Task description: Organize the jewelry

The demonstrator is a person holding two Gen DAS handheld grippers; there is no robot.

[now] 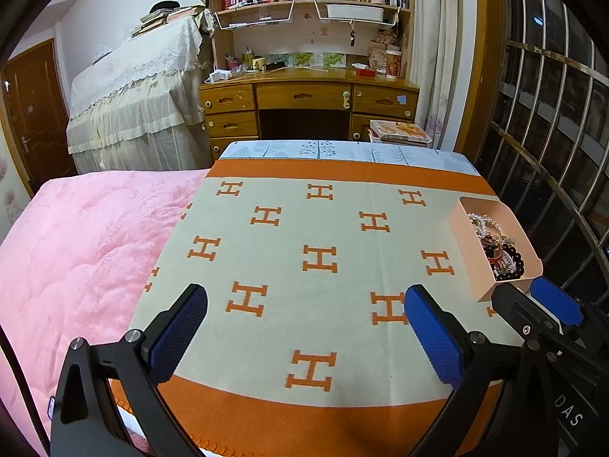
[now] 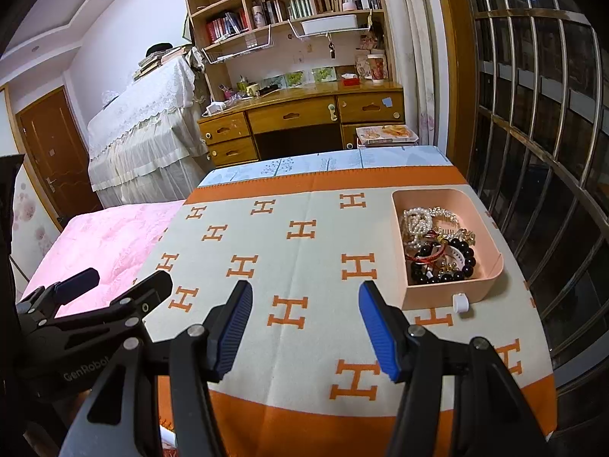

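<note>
**Spotter:** While both your grippers hover over the blanket (image 2: 304,236), know the risk: the jewelry (image 2: 437,243) in the pink tray (image 2: 449,299) is one tangled heap, so tugging one strand would likely drag others out or tip the light tray.

**Operator:** Where does it sit?

**Spotter:** On the blanket's right side, just ahead of your right gripper (image 2: 306,323). You have black bead bracelets, pearl strands, gold pieces and a red bangle piled together.

**Operator:** And my fingers?

**Spotter:** Left gripper (image 1: 304,333) and right alike stand parted, with nothing between them.
</note>
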